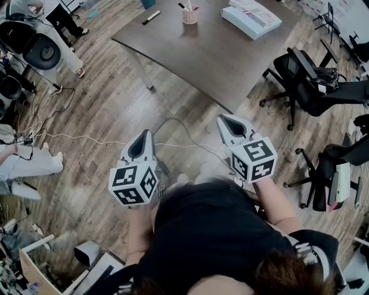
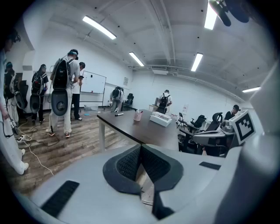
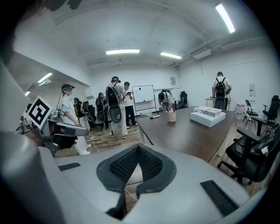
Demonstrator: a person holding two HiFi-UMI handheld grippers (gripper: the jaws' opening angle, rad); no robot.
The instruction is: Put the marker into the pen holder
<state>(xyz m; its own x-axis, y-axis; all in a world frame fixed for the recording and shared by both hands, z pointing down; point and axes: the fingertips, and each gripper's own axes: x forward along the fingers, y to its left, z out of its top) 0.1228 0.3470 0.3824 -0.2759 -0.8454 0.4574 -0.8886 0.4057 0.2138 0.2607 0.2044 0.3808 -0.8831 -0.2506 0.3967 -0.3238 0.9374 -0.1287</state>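
Both of your tools are empty and pressed together: the left hand-held gripper (image 1: 143, 147) and the right hand-held gripper (image 1: 229, 123) each have their pads meeting with nothing between them, and both hang over the floor (image 1: 104, 98), well apart from the worktop (image 1: 219, 57). The marker (image 1: 151, 17) lies flat on the far part of that worktop, near the pen holder (image 1: 189, 14) but not touching it, and close to the worktop's left edge. If you reach it with the jaws unopened, you are likely to nudge it, and a round barrel so near an edge could roll off. The pen holder looks small and light and already holds pens, so a crooked drop could tip it or catch on what is inside. Loose cables (image 1: 81, 137) cross the floor between you and the worktop and could snag a foot as you step in
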